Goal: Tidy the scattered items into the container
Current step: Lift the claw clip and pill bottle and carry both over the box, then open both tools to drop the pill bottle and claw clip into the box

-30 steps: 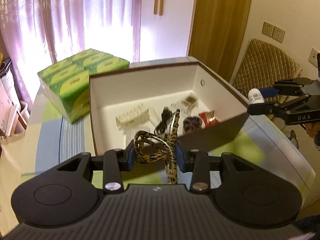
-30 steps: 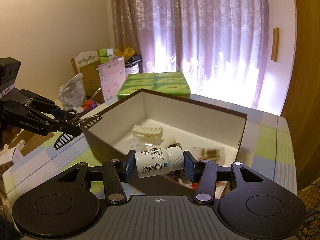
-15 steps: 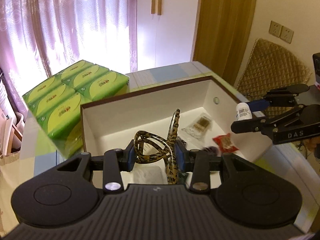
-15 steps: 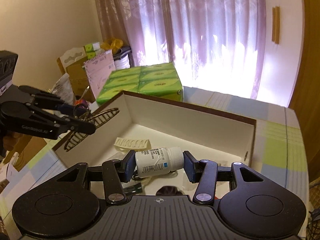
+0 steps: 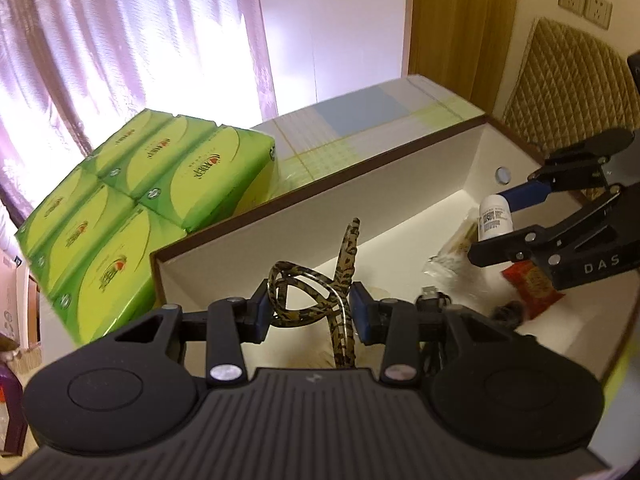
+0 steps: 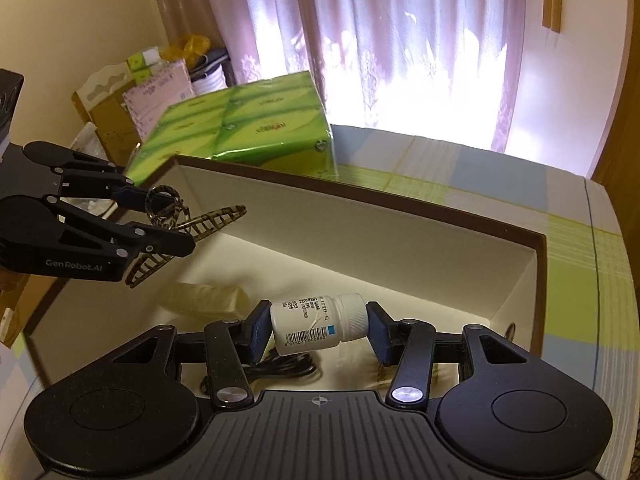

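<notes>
Two hand-held grippers hang over an open, white-lined box (image 6: 400,240) with a brown rim, set on a worktop (image 6: 568,240) covered in a blue, green and white checked cloth. The left hand-held gripper (image 5: 310,310) is clamped on a leopard-print hair clip (image 5: 316,296), whose looped handle sits between the blue pads while its toothed jaw juts out ahead of the fingers, above the box floor. The right hand-held gripper (image 6: 318,328) is closed on a white pill bottle (image 6: 318,326), held sideways with its ribbed cap against the right-hand pad and its base against the left-hand one, barcode label facing the camera. Seen from the left wrist, the right hand-held gripper (image 5: 494,220) reaches in from the right with the bottle (image 5: 492,220) at its tip, over the far right part of the box (image 5: 360,196). Beneath and around it on the box floor lie a red snack packet (image 5: 532,284), a clear wrapped packet (image 5: 456,248), a dark scrunchie-like item (image 5: 508,314) and a black cable with a USB plug (image 5: 434,296). Below the right hand-held gripper, a pale ridged item (image 6: 204,298) rests on the box floor, blurred. Beyond the box's far left corner stands a green multipack of tissues (image 5: 132,208), with purple curtains (image 6: 400,40) behind
</notes>
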{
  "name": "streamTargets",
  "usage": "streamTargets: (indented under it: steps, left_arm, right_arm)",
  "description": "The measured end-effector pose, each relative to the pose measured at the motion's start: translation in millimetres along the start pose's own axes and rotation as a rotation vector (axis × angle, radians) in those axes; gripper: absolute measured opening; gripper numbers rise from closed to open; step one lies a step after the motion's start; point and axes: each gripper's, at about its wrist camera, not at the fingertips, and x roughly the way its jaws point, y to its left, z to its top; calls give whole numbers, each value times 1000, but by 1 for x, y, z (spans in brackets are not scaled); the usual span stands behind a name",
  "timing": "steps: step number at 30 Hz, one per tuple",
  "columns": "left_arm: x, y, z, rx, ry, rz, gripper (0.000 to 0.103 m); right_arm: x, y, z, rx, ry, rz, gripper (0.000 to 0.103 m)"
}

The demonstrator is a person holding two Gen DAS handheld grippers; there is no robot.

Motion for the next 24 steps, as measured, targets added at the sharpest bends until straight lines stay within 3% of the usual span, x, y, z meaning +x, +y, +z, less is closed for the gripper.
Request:
streamTargets:
  steps: [10,24]
  left_arm:
    - [42,0,7,106,57,9,35]
    - [50,9,1,76,69,33,41]
  right_arm:
    - [20,-15,7,-16,41,-6,52]
    - [36,-11,10,-43,71,-8,52]
